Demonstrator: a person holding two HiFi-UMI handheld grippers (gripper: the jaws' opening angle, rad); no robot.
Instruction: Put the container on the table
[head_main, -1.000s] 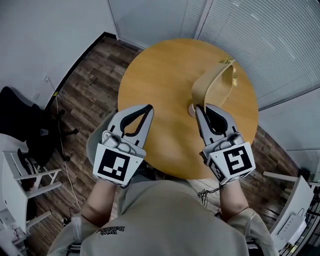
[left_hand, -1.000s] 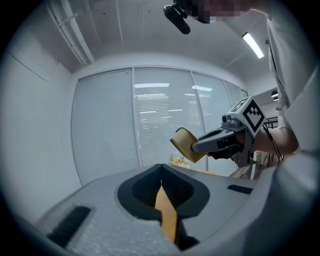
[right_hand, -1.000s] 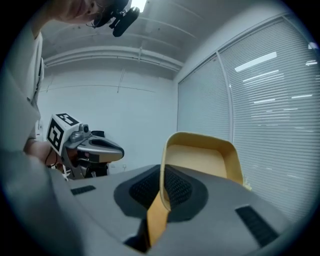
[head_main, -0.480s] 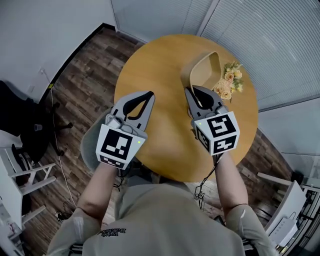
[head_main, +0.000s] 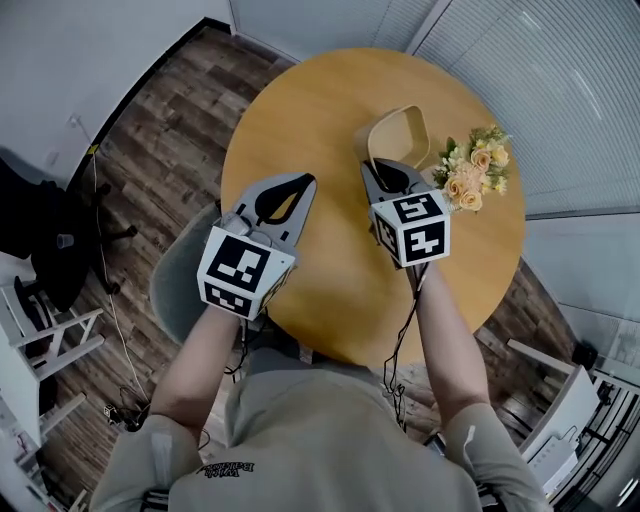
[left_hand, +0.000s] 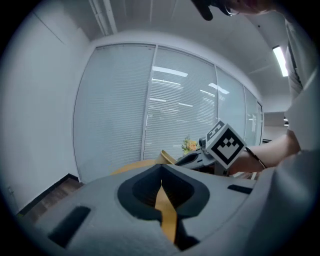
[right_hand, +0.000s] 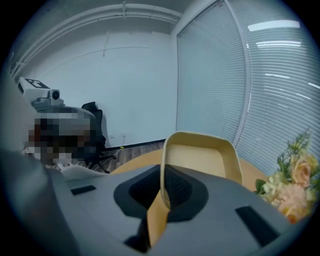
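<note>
A tan, open-topped container (head_main: 400, 133) hangs tilted over the round wooden table (head_main: 300, 110), and I cannot tell if it touches the top. My right gripper (head_main: 384, 172) is shut on its near rim. In the right gripper view the container (right_hand: 200, 157) fills the middle, with its rim pinched between the right gripper's (right_hand: 161, 172) jaws. My left gripper (head_main: 298, 184) hovers over the table's near left part, shut on nothing. In the left gripper view the left gripper (left_hand: 161, 172) shows only tabletop in the slit between its jaws, and the container's edge (left_hand: 167, 157) peeks out beyond it.
A bunch of peach flowers (head_main: 472, 173) lies on the table right of the container, also visible as flowers (right_hand: 290, 182) in the right gripper view. A black office chair (head_main: 40, 230) stands on the wood floor at left. A grey seat (head_main: 175, 290) is tucked at the table's near left edge.
My right gripper has carried the container left and farther across the table, turning it from on its side to more upright. The flowers now show. The left gripper has barely moved.
</note>
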